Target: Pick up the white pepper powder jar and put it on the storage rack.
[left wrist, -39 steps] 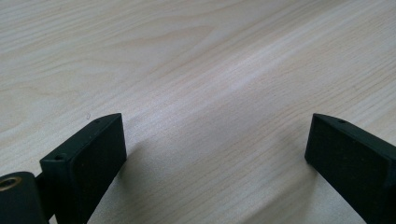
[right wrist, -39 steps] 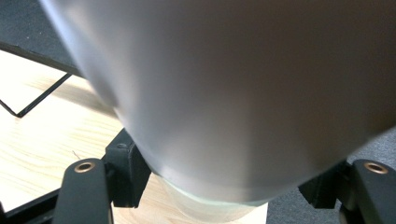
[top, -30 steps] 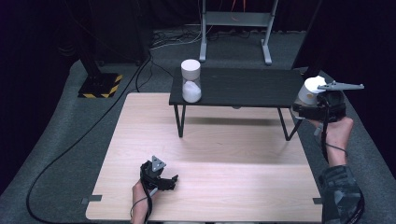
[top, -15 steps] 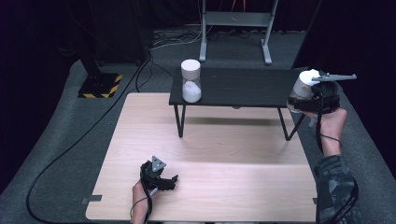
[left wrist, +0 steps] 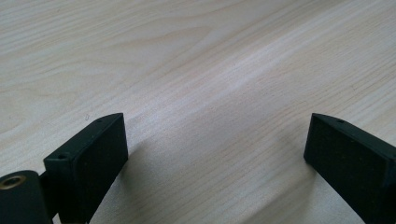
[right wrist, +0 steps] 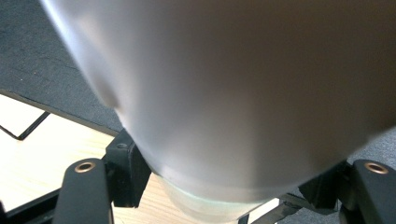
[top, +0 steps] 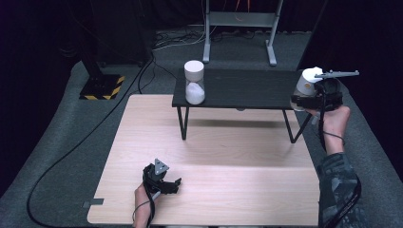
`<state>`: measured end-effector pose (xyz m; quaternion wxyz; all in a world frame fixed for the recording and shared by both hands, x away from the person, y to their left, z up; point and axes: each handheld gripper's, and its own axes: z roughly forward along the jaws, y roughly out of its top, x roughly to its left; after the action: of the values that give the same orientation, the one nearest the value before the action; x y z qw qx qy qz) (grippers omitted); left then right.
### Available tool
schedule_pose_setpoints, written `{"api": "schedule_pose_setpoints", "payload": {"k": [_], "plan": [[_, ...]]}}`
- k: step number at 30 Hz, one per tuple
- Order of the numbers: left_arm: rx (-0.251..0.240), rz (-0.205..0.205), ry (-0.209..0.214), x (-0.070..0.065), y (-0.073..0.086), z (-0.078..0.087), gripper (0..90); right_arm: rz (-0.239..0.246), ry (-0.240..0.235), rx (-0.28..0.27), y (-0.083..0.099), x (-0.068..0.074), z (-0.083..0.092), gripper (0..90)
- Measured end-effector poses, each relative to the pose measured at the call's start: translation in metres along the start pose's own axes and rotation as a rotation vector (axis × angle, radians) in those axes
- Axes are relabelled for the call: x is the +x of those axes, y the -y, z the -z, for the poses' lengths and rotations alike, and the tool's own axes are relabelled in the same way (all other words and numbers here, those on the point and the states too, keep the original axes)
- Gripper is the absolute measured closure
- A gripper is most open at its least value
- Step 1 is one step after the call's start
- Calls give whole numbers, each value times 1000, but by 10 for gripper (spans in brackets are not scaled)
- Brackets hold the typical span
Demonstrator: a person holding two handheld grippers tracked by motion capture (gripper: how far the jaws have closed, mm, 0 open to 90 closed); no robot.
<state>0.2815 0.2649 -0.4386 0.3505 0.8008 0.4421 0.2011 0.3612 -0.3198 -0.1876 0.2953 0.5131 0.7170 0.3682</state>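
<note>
My right gripper point(top: 304, 97) is shut on a white frosted container point(top: 308, 80), held in the air at the right end of a low black shelf point(top: 242, 90). In the right gripper view the container point(right wrist: 224, 93) looms large, pinched between the jaws of the right gripper point(right wrist: 224, 184). A second white container point(top: 194, 83), part full of white powder, stands upright on the shelf's left end. My left gripper point(top: 166, 183) rests low near the front of the wooden table point(top: 228, 156). In its own view the left gripper point(left wrist: 215, 149) is open with only bare wood between the jaws.
The black shelf stands on thin legs at the back of the table. Behind it on the grey carpet are a metal stand point(top: 237, 19), a yellow-and-black striped base point(top: 102, 88) and a cable point(top: 71, 152) curving along the left side.
My right gripper has carried the white container a little to the left, closer to the shelf's right end. The left gripper has stayed put.
</note>
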Motion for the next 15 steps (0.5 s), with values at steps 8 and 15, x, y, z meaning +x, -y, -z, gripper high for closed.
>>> {"api": "schedule_pose_setpoints", "payload": {"k": [8,15], "plan": [[3,-1,4,1,-1,0,61,-6,-2,12,-7,-1,-3,301],[2,0,4,1,0,0,61,-8,-4,17,-11,-3,-7,301]]}}
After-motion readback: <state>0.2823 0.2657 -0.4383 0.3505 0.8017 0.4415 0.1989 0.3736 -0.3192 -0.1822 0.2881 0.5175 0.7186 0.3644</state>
